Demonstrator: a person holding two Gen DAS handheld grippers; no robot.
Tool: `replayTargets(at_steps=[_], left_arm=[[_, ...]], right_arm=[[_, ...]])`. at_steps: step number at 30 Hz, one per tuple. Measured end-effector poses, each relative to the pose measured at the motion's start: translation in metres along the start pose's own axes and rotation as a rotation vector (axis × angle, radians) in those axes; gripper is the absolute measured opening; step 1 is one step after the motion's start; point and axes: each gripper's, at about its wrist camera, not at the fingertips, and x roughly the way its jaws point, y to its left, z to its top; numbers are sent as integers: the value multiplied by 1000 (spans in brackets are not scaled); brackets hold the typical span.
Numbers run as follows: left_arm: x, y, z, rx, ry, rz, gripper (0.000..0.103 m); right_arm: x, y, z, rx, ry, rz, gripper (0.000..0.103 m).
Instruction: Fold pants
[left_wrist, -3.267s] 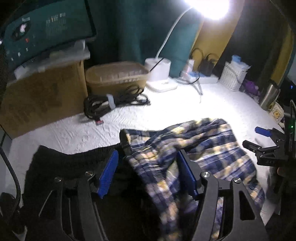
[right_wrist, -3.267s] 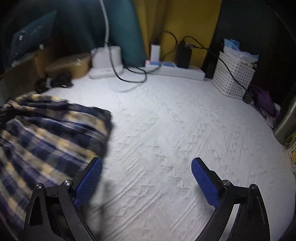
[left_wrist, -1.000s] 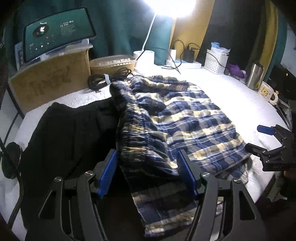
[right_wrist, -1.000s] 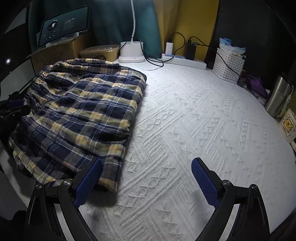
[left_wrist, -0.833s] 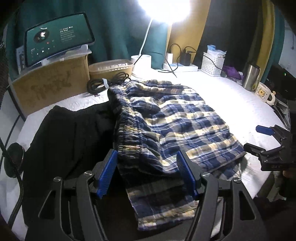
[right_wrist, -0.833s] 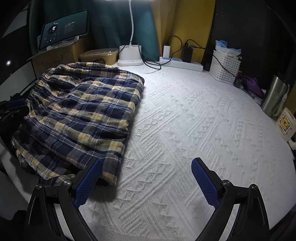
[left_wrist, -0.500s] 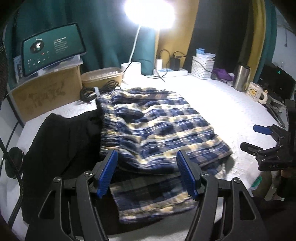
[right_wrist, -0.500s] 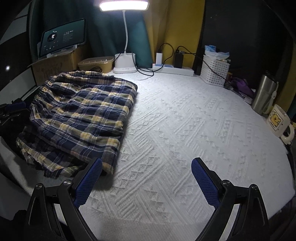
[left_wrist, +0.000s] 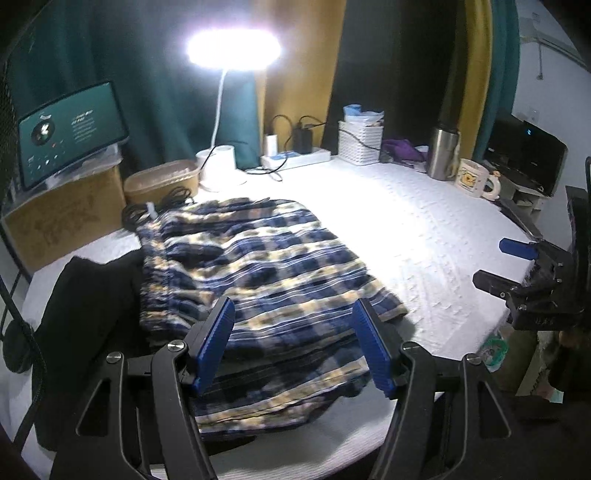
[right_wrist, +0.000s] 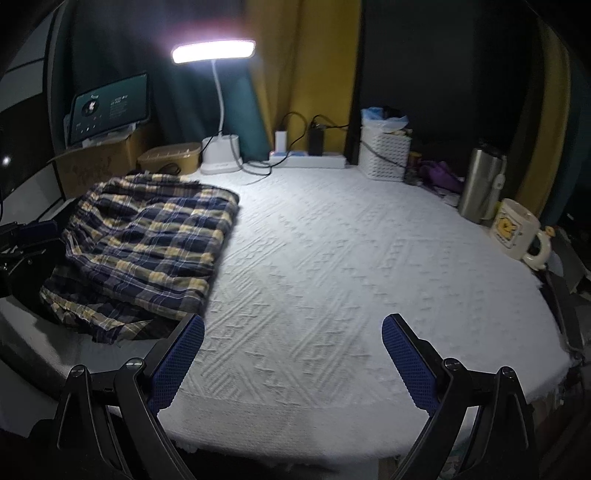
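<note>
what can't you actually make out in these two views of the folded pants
- Lower layers of the plaid pants: left wrist view, covered by the top fold and crossed by the left gripper.
- Black garment: left wrist view, too dark to tell its shape or kind.
- Screen text: both views, too small.
- Right gripper: left wrist view, only partly lit at the frame edge.
- White basket contents: blurred, dim.

One plaid pants (left_wrist: 258, 280), one black garment (left_wrist: 88, 314), one lamp (right_wrist: 214, 51), one mug (right_wrist: 515, 229), two tools.
</note>
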Motion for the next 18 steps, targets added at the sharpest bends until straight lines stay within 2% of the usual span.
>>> replayTargets(at_steps=[6,18], left_arm=[[-7,-24,6,49,-40,13,66],[-21,-59,17,78,-102,-20,66]], right_arm=[[-22,-18,-1,29,-44,-30,98],[-67,-45,-2,71,-129,-85,98]])
